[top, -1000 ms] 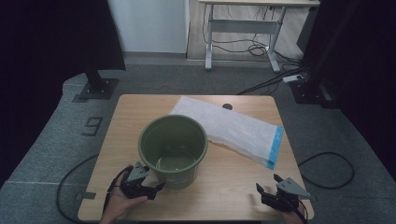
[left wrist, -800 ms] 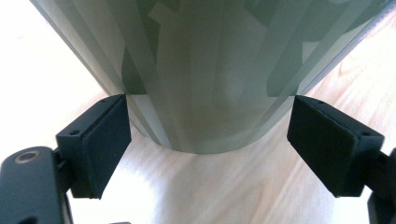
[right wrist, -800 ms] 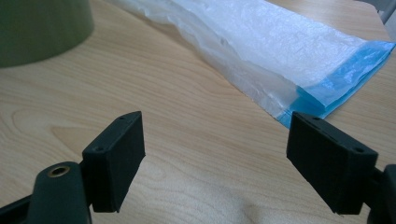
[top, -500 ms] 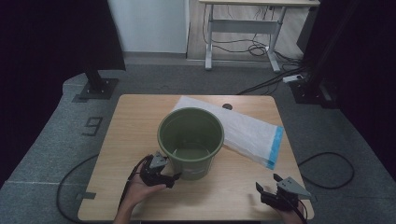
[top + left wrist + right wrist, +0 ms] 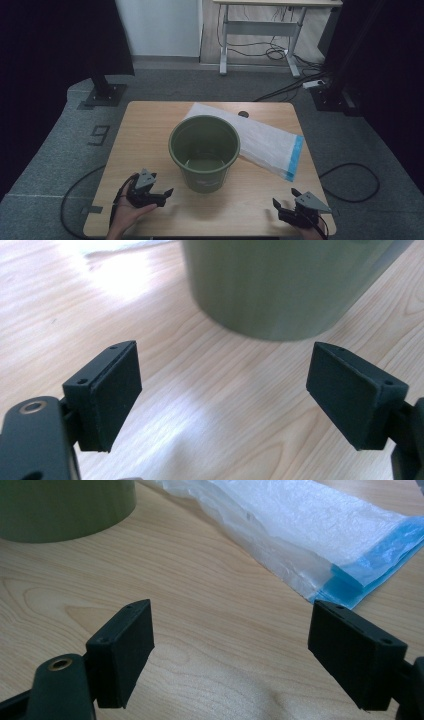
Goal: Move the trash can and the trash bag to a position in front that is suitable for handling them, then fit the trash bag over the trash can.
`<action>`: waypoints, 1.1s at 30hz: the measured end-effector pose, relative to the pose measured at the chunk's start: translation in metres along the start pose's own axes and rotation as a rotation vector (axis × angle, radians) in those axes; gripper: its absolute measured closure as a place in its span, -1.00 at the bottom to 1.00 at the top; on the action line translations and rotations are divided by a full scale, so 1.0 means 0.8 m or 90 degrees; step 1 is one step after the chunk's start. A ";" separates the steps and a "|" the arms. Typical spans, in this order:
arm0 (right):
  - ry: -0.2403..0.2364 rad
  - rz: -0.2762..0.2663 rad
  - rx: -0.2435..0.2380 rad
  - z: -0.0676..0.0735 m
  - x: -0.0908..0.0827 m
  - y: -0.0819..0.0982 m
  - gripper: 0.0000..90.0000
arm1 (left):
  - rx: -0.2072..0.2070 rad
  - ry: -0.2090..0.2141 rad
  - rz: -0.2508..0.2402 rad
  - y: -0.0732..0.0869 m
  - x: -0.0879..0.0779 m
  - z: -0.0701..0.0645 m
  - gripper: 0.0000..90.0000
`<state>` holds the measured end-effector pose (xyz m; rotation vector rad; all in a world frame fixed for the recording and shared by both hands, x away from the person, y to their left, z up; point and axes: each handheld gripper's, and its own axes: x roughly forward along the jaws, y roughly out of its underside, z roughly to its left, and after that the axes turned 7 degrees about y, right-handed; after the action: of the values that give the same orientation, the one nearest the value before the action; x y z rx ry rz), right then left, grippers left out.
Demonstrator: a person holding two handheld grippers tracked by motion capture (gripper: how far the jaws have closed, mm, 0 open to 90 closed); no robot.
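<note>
A green bucket (image 5: 204, 150) stands mid-worktop (image 5: 145, 130), a plastic bag (image 5: 260, 140) touching it at 2 o'clock; both grippers, left (image 5: 162, 194) and right (image 5: 280, 207), sit at 6.

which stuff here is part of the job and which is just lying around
In the job:
- green bin
- folded white bin liner with blue edge
- left gripper, open, near the bin
- right gripper, open

Lying about:
- desk frame behind the table
- floor cables
- black stand base

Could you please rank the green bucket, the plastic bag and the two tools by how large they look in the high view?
1. Plastic bag and green bucket: alike.
2. Left tool and right tool: alike.
</note>
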<state>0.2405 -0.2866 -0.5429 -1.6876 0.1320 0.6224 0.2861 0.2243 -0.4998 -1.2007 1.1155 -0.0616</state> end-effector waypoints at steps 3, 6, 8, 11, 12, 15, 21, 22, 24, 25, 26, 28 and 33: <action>0.001 0.004 -0.005 0.001 0.001 -0.001 -0.61 | -0.008 -0.003 -0.004 0.004 -0.006 0.005 -0.68; 0.000 0.006 -0.012 0.002 0.002 -0.001 -0.61 | -0.008 0.000 -0.009 0.005 -0.008 0.006 -0.68; 0.002 0.009 -0.017 0.003 0.002 0.000 -0.61 | -0.007 0.000 -0.006 0.005 -0.008 0.005 -0.68; 0.006 0.009 -0.022 0.003 0.002 -0.001 -0.61 | -0.004 -0.005 -0.001 0.006 -0.007 0.005 -0.68; 0.009 0.007 -0.023 0.003 0.001 -0.002 -0.62 | -0.004 -0.007 -0.002 0.006 -0.008 0.005 -0.68; 0.021 0.007 -0.016 0.002 0.004 -0.006 -0.66 | -0.010 -0.009 -0.007 0.007 -0.011 0.008 -0.68; 0.022 0.014 -0.009 0.001 0.036 -0.041 -0.67 | -0.024 -0.007 -0.004 0.016 -0.013 0.015 -0.68; 0.022 0.034 -0.021 0.003 0.057 -0.058 -0.65 | -0.025 -0.008 0.002 0.018 -0.013 0.015 -0.68; 0.022 0.041 -0.022 0.005 0.070 -0.065 -0.63 | -0.030 -0.009 0.005 0.020 -0.012 0.016 -0.68; 0.020 0.047 -0.020 0.007 0.083 -0.072 -0.60 | -0.029 -0.007 0.007 0.021 -0.012 0.017 -0.68; 0.015 0.056 -0.015 0.008 0.095 -0.079 -0.58 | -0.030 -0.005 0.007 0.021 -0.011 0.017 -0.68; 0.027 0.078 -0.037 0.014 0.128 -0.095 -0.51 | -0.029 -0.005 0.009 0.021 -0.008 0.019 -0.68; 0.005 0.111 -0.040 0.014 0.165 -0.107 -0.39 | -0.030 -0.007 0.022 0.026 -0.005 0.020 -0.68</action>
<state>0.3842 -0.2234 -0.5305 -1.7508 0.2699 0.7572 0.2857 0.2465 -0.5140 -1.2224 1.1334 -0.0018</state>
